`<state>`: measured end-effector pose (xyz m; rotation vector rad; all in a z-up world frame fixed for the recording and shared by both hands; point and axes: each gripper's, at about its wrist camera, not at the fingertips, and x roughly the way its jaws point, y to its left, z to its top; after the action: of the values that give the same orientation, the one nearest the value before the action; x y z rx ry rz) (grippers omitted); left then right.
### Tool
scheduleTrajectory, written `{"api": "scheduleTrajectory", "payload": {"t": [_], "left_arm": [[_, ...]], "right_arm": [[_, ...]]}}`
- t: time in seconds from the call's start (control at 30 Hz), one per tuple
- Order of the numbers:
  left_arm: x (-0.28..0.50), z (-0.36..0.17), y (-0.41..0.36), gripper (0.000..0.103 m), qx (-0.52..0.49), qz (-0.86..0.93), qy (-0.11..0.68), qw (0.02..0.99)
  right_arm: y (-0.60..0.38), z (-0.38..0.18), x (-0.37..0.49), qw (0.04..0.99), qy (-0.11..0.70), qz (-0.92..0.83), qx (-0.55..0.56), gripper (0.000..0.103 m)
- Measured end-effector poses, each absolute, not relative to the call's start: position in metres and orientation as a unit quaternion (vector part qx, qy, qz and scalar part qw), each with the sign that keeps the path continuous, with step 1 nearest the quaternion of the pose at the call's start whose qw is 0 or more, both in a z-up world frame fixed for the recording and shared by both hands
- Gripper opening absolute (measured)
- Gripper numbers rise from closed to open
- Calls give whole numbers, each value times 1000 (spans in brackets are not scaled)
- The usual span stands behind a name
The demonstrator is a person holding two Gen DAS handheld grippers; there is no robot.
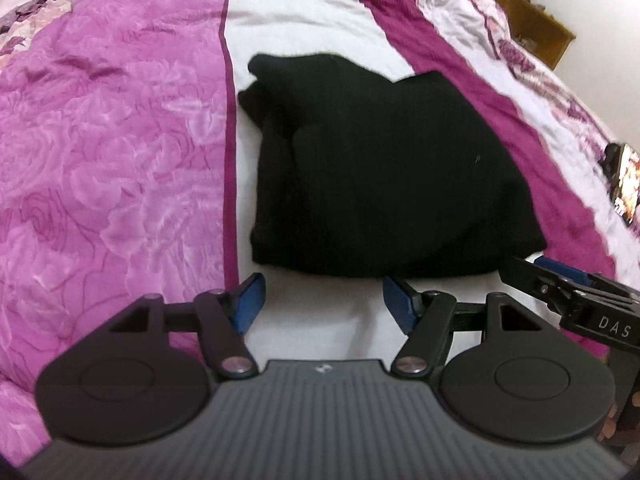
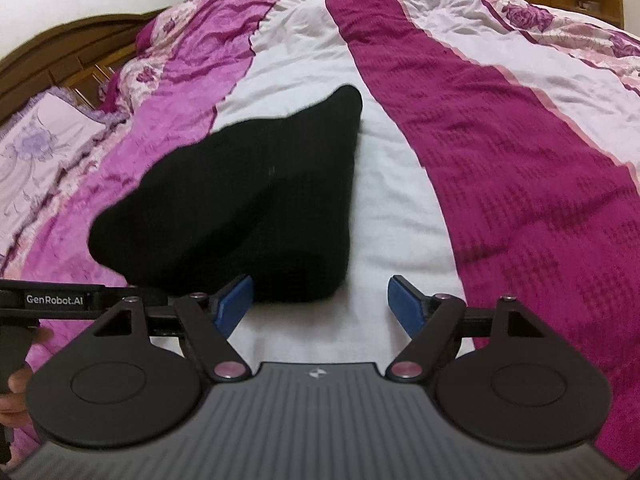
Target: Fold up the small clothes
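Folding looks partly done: the black garment lies in a thick bundle on the bedspread's white stripe. Your left gripper and right gripper both hang spread and empty just short of its near hem. Its long axis seems to run away from you, tapering to a far corner. Next, pinch that hem.
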<state>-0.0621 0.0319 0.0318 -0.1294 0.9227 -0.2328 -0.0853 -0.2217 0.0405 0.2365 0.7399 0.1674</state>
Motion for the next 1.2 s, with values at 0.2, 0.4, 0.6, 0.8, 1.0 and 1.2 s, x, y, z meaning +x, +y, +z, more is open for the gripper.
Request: {"api": "scheduleTrajectory", "payload": {"t": [0.2,0.4,0.6,0.8,1.0,1.2], "left_arm": [[-67,24,22,67,-33,-100,439,892],[-67,21,14,67,-16,-86,437,895],[-66,20,12,67,-10,-79,436,896],[-67,19,11,67,-8,-78,433,898],[-67,19,10,67,-7,-77,433,898],[-67,19,10,67,-7,-77,433,898]], "right_arm": [[-212,27,-90,923,369,68,87,80],[-208,21,-88,924,370,60,74,81],[-209,19,-87,924,370,60,73,82],[-208,19,-87,924,370,60,73,83],[-208,18,-87,924,370,60,74,83],[-208,18,-87,924,369,60,73,83]]}}
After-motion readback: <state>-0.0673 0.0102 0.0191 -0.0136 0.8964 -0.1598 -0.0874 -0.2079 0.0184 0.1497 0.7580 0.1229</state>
